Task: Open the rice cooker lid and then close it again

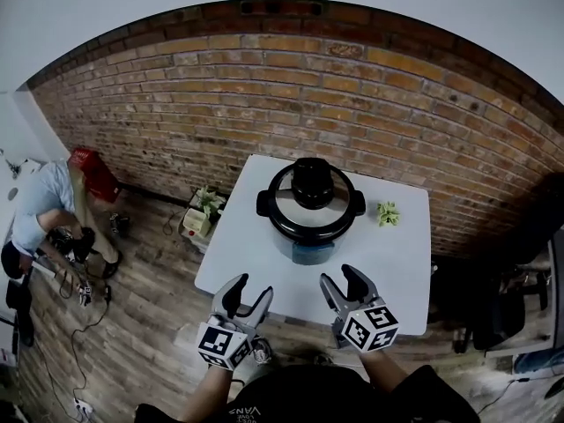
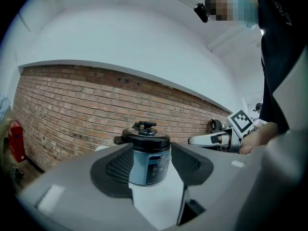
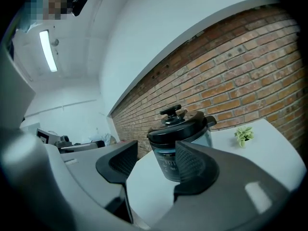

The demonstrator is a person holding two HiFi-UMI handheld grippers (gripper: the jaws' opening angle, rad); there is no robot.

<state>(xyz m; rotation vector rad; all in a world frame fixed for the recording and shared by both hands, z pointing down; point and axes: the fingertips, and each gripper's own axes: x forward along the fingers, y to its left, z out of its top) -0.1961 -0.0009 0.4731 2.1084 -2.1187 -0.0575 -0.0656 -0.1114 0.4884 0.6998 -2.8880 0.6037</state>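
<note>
The rice cooker (image 1: 310, 211) stands in the middle of the white table (image 1: 397, 263), its silver lid down and the black knob (image 1: 313, 181) on top. Both grippers hover at the table's near edge, apart from the cooker. My left gripper (image 1: 248, 291) is open and empty; in the left gripper view the cooker (image 2: 147, 153) shows in the gap between the jaws, well beyond them. My right gripper (image 1: 345, 282) is open too, and the cooker (image 3: 180, 134) stands beyond its jaws, a little to the right.
A small green plant (image 1: 388, 212) sits on the table right of the cooker. On the floor at left are a potted plant on a box (image 1: 204, 210), a crouching person (image 1: 48, 210) and cables. A brick wall (image 1: 352, 104) runs behind the table.
</note>
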